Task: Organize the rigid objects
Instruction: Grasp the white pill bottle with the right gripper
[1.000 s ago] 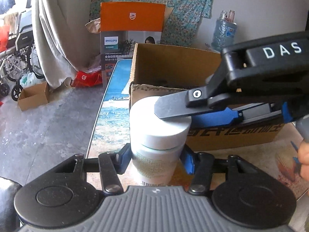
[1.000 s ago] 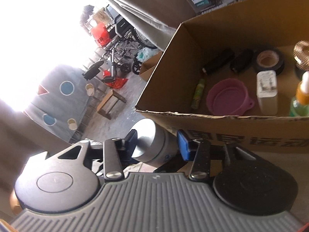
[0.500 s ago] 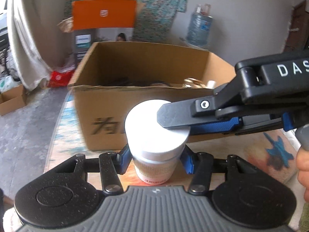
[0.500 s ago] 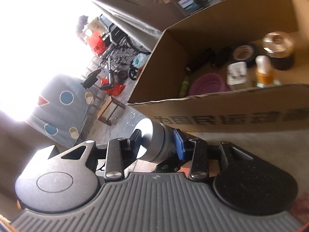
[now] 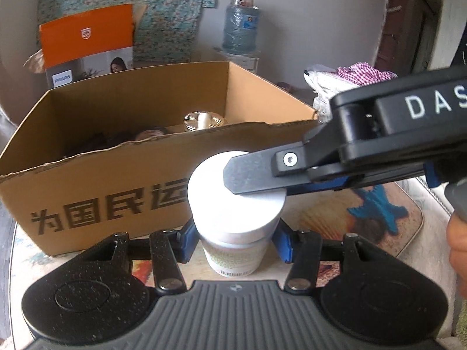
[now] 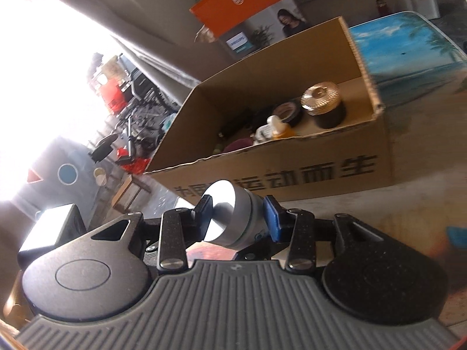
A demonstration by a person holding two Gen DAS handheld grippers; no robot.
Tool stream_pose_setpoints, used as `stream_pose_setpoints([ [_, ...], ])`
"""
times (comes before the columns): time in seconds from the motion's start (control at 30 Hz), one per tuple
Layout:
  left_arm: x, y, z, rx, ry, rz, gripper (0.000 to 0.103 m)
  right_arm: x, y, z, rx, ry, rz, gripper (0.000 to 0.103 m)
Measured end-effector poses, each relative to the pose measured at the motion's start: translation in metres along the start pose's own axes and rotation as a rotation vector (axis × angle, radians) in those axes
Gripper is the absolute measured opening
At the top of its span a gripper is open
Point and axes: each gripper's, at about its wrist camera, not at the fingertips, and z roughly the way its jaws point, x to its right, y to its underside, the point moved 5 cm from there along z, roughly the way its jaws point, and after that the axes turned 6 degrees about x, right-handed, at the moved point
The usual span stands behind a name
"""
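Note:
A white-lidded cream jar stands between the blue pads of my left gripper, which is shut on its body. My right gripper is shut on the same jar's lid; in the left wrist view its black finger lies across the lid top. Behind the jar is an open cardboard box holding a gold-lidded jar, a tape roll, a small bottle and other small items.
The box sits on a table with a printed beach and starfish top. An orange Philips carton stands behind it. A water bottle and cloth pile are at the back right.
Both grippers with the jar have moved right along the box front and swung; the box's right end and starfish print have come into the left wrist view. Grip is unchanged.

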Motion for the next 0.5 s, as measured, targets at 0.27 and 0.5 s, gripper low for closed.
stream_pose_setpoints([
  [0.27,0.007,0.002,0.003,-0.004,-0.003,0.014,0.054,0.013,0.002,-0.004,0.014,-0.002,0.011,0.039],
  [0.5,0.012,0.006,0.007,-0.017,-0.009,0.032,0.054,0.012,0.0,-0.004,0.019,0.007,0.0,0.039],
])
